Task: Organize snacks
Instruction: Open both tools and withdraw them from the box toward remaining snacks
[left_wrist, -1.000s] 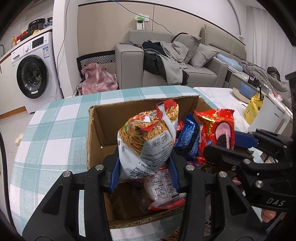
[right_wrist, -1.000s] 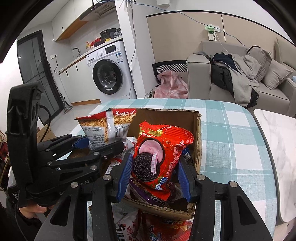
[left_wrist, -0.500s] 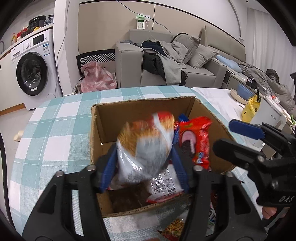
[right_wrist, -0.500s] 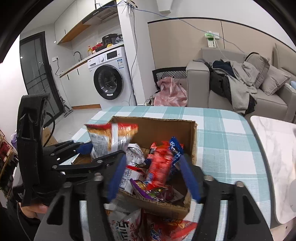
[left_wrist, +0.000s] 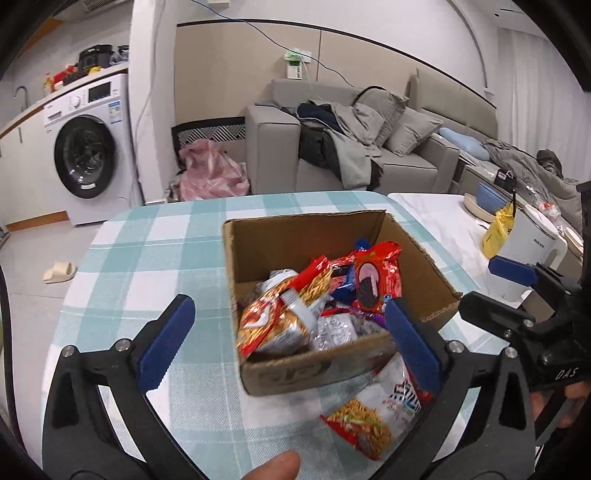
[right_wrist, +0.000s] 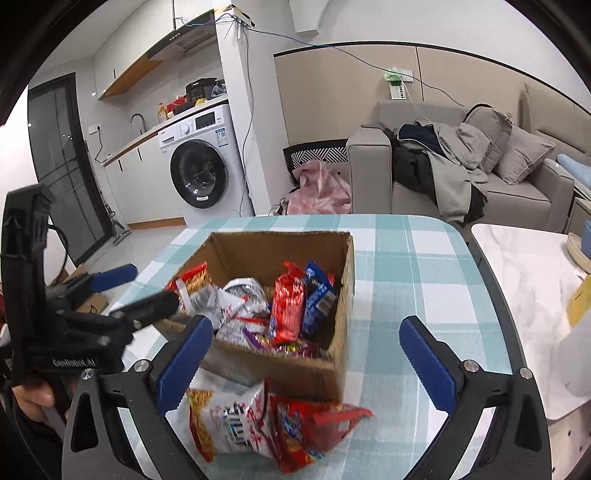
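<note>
- Both packets are released since the earlier frames: the noodle packet and the red cookie packet, then pinched and held over the cardboard box, now lie inside it on the other snacks.
- The jaws of the left hand-held gripper have just been opening and are spread wide, with nothing pressed between the pads; the right hand-held gripper has likewise just been opening and is empty.
- Two packets are left on the checked worktop, just in front of the box's near wall.
- These packets are judged light, soft and crinkly, with slippery film and brittle contents; a gentle pinch across a flat sealed edge or the upper body is judged best.
- Motion blur smears the loose packets in the right wrist view, so their print cannot be read.
- What lies at the box's bottom is hidden under the pile.
- A fingertip is cut off at the frame's lower edge.
</note>
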